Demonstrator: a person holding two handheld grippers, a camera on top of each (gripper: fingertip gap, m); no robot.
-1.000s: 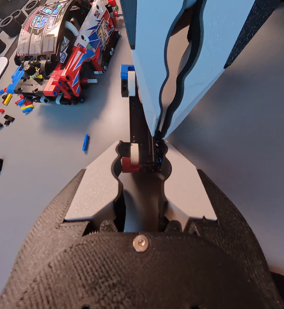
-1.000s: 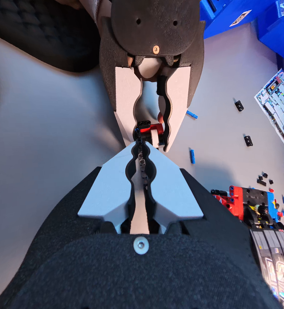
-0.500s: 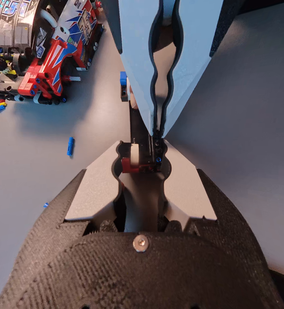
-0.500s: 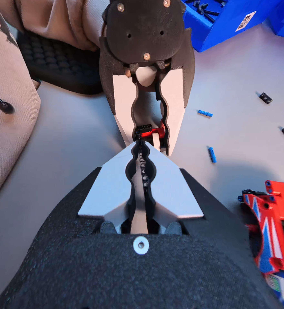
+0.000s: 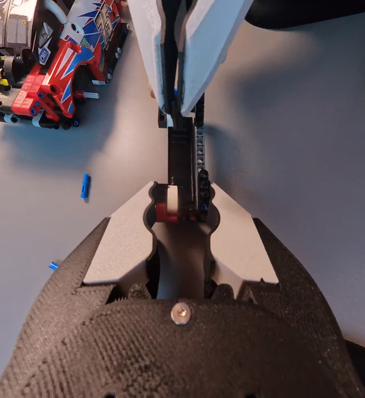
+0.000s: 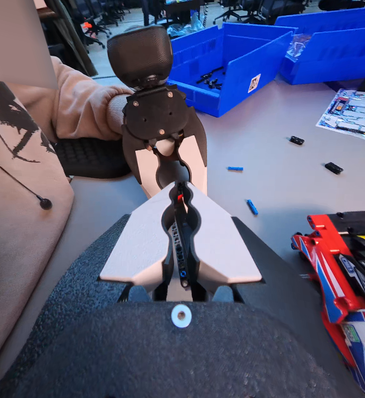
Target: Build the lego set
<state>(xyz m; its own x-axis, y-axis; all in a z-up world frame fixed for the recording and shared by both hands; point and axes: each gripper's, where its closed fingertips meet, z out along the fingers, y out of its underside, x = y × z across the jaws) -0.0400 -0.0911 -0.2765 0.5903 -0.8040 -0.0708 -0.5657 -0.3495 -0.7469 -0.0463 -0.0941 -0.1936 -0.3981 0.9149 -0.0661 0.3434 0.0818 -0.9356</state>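
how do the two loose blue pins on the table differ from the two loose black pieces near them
In the right wrist view, the blue pins are thin and stick-like; the black pieces are chunkier and blockier. The blue pins lie nearer the left gripper, the black pieces farther out toward the sticker sheet. All four lie loose and flat on the grey table, touching nothing.

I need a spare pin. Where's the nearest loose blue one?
In the left wrist view, a blue pin lies on the table, left of the left gripper, below the car.
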